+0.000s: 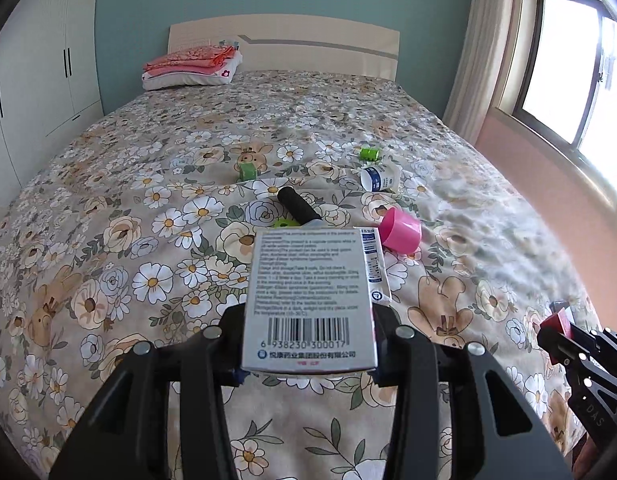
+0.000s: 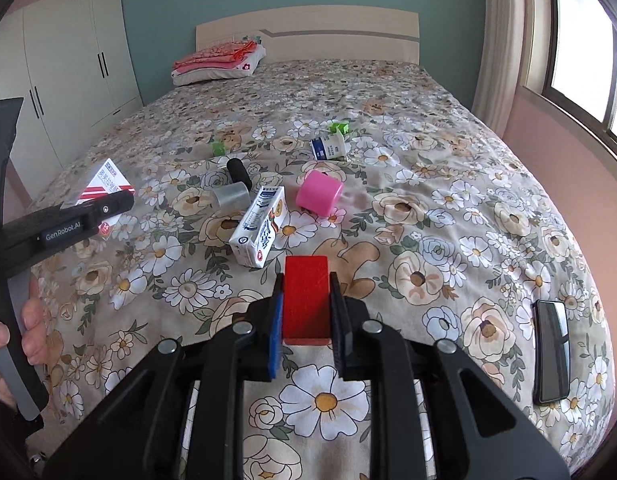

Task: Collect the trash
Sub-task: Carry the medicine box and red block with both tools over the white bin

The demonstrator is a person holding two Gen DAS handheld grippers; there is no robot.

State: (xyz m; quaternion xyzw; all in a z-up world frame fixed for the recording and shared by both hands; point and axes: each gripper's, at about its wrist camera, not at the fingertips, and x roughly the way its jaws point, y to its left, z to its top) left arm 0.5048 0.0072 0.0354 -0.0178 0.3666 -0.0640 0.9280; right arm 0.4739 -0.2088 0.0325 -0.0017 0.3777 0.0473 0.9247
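My left gripper [image 1: 308,322] is shut on a white medicine box [image 1: 310,300] with a barcode, held above the floral bed; it also shows in the right wrist view [image 2: 106,188]. My right gripper [image 2: 306,312] is shut on a red block [image 2: 306,300]. On the bed lie a white milk carton [image 2: 260,230], a pink cup [image 2: 319,193], a clear plastic cup [image 2: 230,196], a black cylinder [image 2: 238,173], a white yogurt cup [image 2: 328,148] and two green bits [image 2: 339,126] [image 2: 217,147].
A black phone [image 2: 551,350] lies on the bed at the right. Folded pink bedding [image 2: 218,62] sits on a pillow by the headboard [image 2: 340,36]. A white wardrobe [image 2: 64,64] stands left, a window [image 2: 588,40] and curtain right.
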